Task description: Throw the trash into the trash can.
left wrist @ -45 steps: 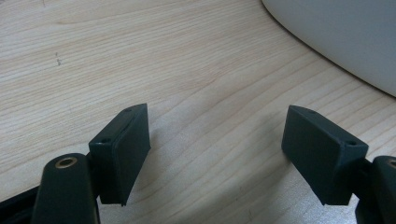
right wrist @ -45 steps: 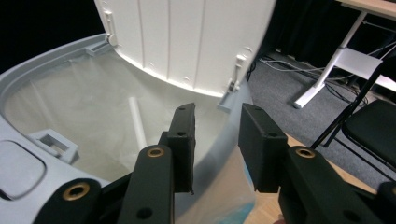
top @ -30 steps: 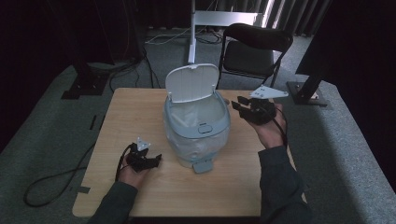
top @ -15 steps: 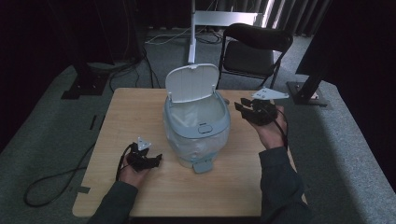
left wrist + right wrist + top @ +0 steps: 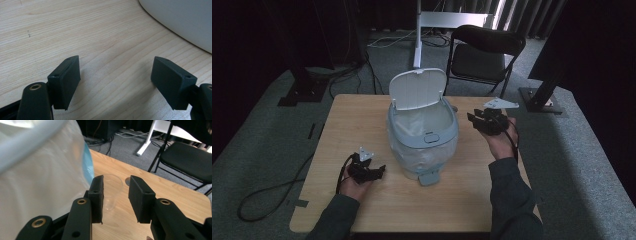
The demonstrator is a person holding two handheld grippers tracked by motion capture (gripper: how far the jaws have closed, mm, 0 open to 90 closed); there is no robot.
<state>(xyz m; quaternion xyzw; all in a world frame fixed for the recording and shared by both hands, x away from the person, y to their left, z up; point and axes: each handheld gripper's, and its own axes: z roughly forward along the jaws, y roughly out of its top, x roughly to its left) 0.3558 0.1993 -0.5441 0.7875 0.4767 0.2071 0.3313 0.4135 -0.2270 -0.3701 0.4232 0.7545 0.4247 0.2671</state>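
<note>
**Right gripper view: risk of tipping the cup on approach**

Right gripper view shows a clear plastic cup (image 5: 113, 191) upright on the counter (image 5: 175, 195), just beside the lined bin (image 5: 37, 182) and ahead of our right gripper (image 5: 116, 197), whose jaws stand spread and empty. We judge the cup light: a jaw nudging its rim could topple it or push it against the bin. The left gripper (image 5: 117, 82) rests spread on the counter, holding nothing, so nothing steadies the bin.

Light wooden table (image 5: 362, 125) carried a pale blue lidded bin w/ plastic liner (image 5: 424, 137) at centre, plus a clear plastic cup (image 5: 112, 191) just behind it.
</note>
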